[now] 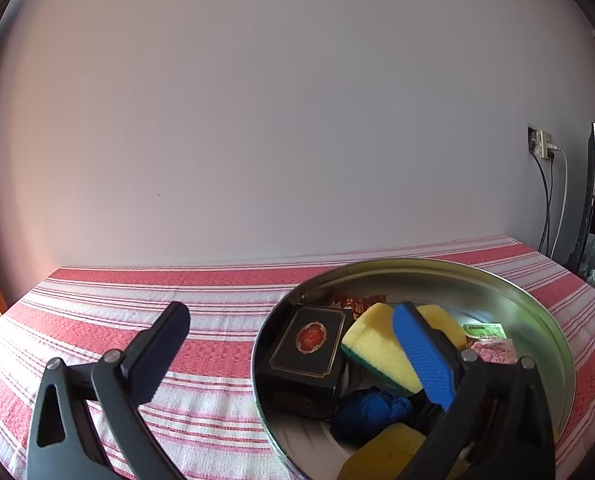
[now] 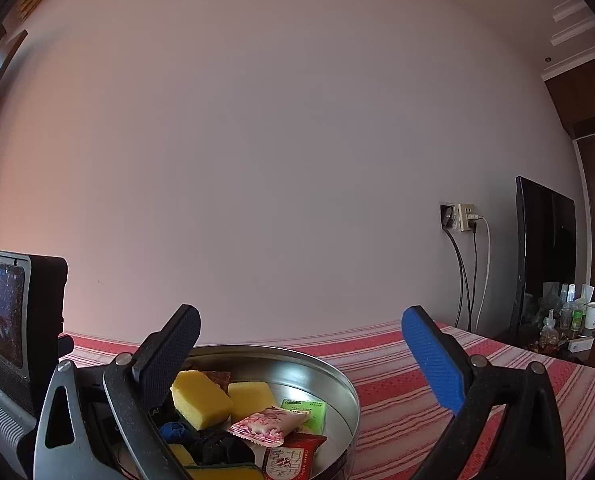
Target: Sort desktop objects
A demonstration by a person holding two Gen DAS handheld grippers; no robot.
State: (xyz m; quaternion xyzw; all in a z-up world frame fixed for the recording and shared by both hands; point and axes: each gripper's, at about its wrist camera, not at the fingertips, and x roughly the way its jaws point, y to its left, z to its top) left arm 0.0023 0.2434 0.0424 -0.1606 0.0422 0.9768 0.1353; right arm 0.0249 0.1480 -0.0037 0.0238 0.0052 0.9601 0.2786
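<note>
Below both open grippers (image 1: pixel 293 344) (image 2: pixel 301 340), round tin (image 1: pixel 537 312) w/ sorted items.

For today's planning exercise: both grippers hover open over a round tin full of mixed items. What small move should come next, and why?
Probably lower the left gripper onto the yellow sponge in the metal tin and close. It is open and empty, and its blue finger already sits over that sponge, which lies on top. The right gripper is also open.

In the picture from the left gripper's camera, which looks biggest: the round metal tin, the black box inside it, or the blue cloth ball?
Largest to smallest, as they look:
1. metal tin
2. black box
3. blue cloth ball
The ball is partly hidden, so its true size is unsure.
</note>
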